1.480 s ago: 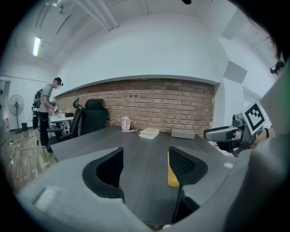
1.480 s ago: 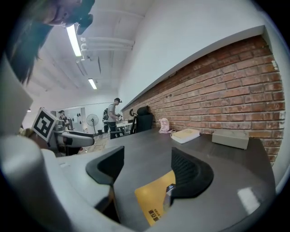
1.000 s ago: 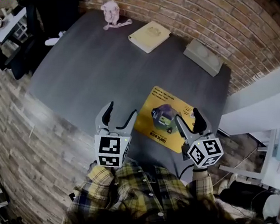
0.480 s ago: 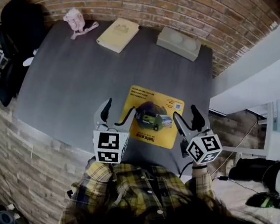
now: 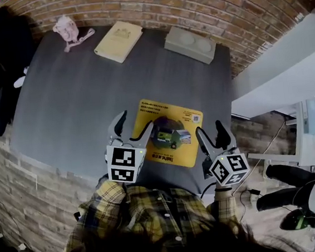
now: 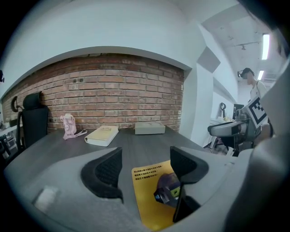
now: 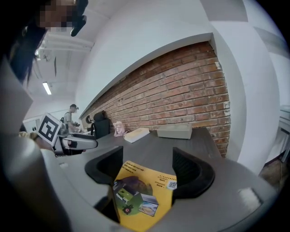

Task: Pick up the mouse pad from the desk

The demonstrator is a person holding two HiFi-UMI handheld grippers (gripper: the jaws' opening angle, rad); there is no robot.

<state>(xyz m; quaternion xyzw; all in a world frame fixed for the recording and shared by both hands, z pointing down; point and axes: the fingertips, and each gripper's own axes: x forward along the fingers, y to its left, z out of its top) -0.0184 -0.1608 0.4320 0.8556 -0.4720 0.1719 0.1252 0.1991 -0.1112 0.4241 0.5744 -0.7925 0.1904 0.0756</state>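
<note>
We hold the left gripper (image 5: 135, 125) and the right gripper (image 5: 209, 131) with jaws apart and empty, either side of the yellow mouse pad (image 5: 167, 131). The pad lies flat at the lower centre of the head view, near the front edge of the dark, matt desk (image 5: 76, 97). It looks like a thin, rectangular, glossy printed sheet, probably limp. We judge it best to work one jaw low under a corner and pinch there, rather than press down from above.

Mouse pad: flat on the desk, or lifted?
Flat. The mouse pad lies spread on the desk; left gripper and right gripper hover open, holding nothing.
</note>
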